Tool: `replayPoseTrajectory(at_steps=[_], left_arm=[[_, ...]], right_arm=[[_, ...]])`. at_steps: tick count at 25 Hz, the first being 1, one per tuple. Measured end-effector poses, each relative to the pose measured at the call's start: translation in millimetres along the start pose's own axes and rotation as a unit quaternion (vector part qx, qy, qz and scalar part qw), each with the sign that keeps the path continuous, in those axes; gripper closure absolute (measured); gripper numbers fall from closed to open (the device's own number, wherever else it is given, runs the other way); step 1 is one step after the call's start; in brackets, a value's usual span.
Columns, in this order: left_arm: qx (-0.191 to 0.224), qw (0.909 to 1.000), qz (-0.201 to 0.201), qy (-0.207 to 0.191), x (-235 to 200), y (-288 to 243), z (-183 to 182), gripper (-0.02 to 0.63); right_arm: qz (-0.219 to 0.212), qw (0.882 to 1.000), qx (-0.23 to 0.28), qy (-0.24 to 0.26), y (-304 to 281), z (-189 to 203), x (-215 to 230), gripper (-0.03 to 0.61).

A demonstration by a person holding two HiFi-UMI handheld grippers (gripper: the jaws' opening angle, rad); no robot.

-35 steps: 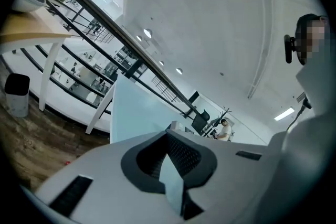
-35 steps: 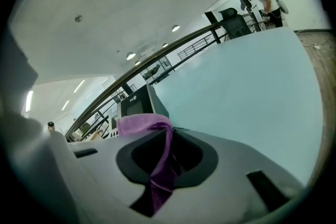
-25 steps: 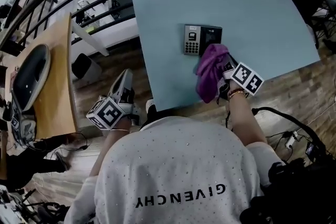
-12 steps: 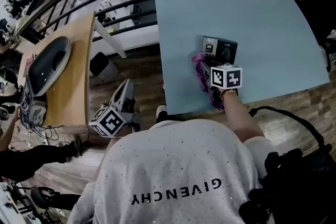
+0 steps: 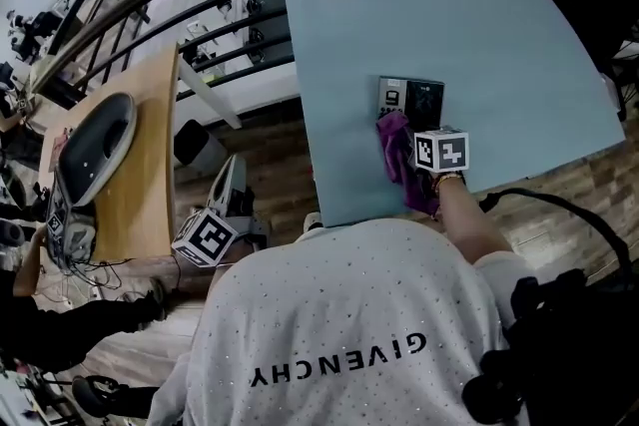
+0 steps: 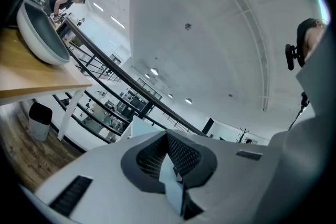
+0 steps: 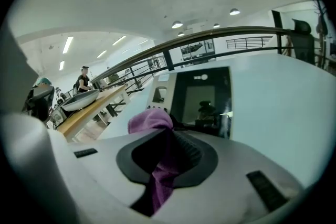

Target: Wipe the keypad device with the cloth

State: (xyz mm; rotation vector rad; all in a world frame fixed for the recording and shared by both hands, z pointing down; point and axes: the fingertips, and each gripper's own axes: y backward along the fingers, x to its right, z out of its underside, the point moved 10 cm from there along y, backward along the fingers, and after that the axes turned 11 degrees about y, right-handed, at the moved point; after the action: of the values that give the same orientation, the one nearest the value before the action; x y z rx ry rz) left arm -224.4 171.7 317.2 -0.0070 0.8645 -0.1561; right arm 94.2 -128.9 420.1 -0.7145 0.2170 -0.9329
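the left gripper (image 5: pixel 232 177) hangs beyond the table's left edge, over the wooden floor (image 5: pixel 265 140), its jaws pressed together on nothing. on the pale blue table (image 5: pixel 499 25) the keypad device (image 5: pixel 409 97) lies flat near the front edge. the purple cloth (image 5: pixel 396 147) meets the device's near left corner, pinched between the jaws of the right gripper (image 5: pixel 409 155)

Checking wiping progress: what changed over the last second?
The right gripper, shut on the cloth, swept it from the screen side of the keypad device across to its keypad side. The left gripper stayed down beside the table; the device stayed put.
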Motion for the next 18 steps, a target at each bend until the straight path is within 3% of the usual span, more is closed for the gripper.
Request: replayPoseTrajectory(at_steps=[11,14,18], left_arm=[[-0.010,0.9995,0.027,0.014,18.9,-16.5,20.0,0.612],[-0.010,0.9992,0.034,0.018,19.4,-21.4,24.9,0.614],[-0.027,0.9986,0.042,0.019,18.0,-24.3,26.3,0.614]], right_arm=[[0.095,0.994,0.011,-0.059,54.2,24.4,57.5,0.538],[0.125,0.989,0.046,-0.067,68.8,25.3,68.9,0.539],[0.110,0.982,0.109,-0.107,96.7,30.8,72.2,0.541]])
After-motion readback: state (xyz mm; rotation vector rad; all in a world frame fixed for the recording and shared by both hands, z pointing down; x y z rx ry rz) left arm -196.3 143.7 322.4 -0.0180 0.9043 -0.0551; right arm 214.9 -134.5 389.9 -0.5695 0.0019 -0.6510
